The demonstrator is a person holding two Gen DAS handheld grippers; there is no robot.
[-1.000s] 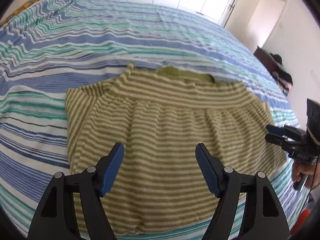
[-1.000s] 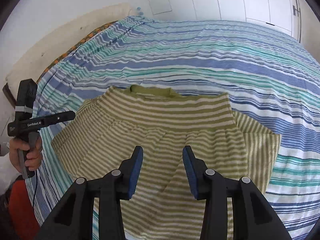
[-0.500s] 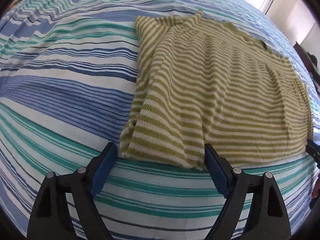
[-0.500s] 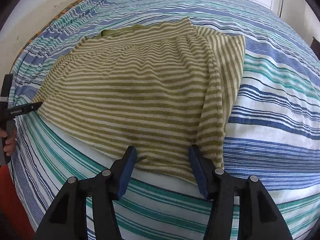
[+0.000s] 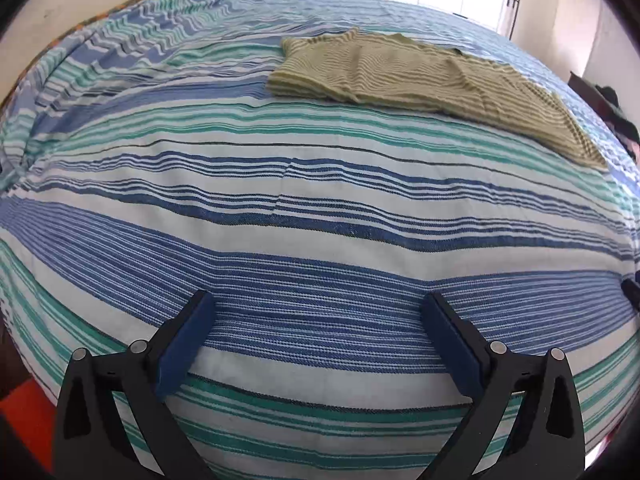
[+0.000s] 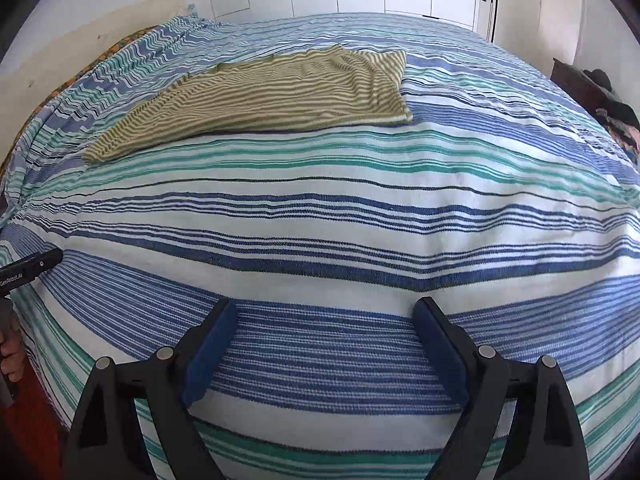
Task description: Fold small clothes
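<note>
From the left wrist, the left claw (image 5: 316,336) gapes empty over the near bed (image 5: 160,184) with the olive striped garment (image 5: 420,76) flat far right, and from the right wrist, the right claw (image 6: 326,340) is likewise spread and empty, the garment (image 6: 280,96) far left, seemingly folded with perhaps 1 fold left.

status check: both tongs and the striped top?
Left tongs open, empty. Right tongs open, empty. Green striped top lying flat on the bedspread, apart from both. Nothing between tongs and top.
</note>
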